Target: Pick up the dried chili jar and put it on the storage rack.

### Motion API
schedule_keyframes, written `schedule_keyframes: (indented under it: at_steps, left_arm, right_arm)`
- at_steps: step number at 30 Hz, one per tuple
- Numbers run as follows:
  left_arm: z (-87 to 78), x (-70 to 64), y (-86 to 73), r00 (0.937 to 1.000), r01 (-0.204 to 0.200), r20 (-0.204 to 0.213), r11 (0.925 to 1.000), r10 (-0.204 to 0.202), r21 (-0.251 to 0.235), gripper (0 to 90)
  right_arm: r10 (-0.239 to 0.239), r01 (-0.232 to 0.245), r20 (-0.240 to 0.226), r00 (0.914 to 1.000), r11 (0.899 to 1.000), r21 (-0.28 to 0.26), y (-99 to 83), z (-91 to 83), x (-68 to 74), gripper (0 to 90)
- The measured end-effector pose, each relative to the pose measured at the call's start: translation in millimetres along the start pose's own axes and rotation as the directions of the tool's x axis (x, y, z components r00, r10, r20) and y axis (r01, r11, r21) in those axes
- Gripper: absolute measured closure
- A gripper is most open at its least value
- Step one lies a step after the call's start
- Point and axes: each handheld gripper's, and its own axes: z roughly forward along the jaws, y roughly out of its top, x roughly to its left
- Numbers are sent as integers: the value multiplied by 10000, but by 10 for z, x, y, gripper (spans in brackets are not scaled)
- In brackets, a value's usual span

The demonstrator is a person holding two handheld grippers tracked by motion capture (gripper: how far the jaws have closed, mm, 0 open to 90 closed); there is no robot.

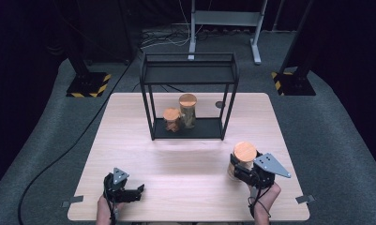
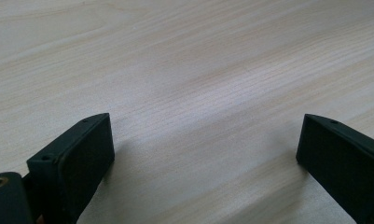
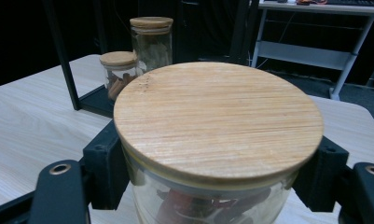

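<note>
The right hand-held gripper (image 3: 212, 154) clamps the glass jar (image 3: 217, 140), its contents cut off; the left hand-held gripper (image 2: 205, 149) gapes empty.

Left gripper (image 1: 129, 191) fingers spread wide; right gripper (image 1: 239, 169) fingers clamped inward.

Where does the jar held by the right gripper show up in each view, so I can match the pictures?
High view: the held jar stands lower right on the table, between the right gripper's jaws.
Left gripper view: bare tabletop between that gripper's open jaws; the jar is not there.
Right gripper view: the jar's wooden lid is centre foreground.
Shared landmark: the two jars on the black rack's lower shelf.
</note>
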Motion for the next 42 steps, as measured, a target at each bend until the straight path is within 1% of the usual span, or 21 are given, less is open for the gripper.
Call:
schedule_keyframes:
  at_steps: [8,23,27,31,42]
  left_arm:
    - [0,0,0,10000,-1,0,10000,1,0,34]
    - [0,0,0,10000,0,-2,10000,0,-1,34]
    - [0,0,0,10000,-3,2,10000,3,2,34]
    - [0,0,0,10000,-1,2,10000,1,1,34]
    - [0,0,0,10000,1,3,10000,-1,2,34]
  right_arm:
    - [-124,125,-189,9997,9999,57,34,68,62,246]
    - [-83,86,-377,9993,9999,72,55,158,134,246]
    - [-179,182,-423,9989,9998,89,72,181,154,245]
    - [-222,228,-450,9987,9997,116,86,210,159,246]
    - [-121,131,-549,9984,9998,169,114,299,155,246]
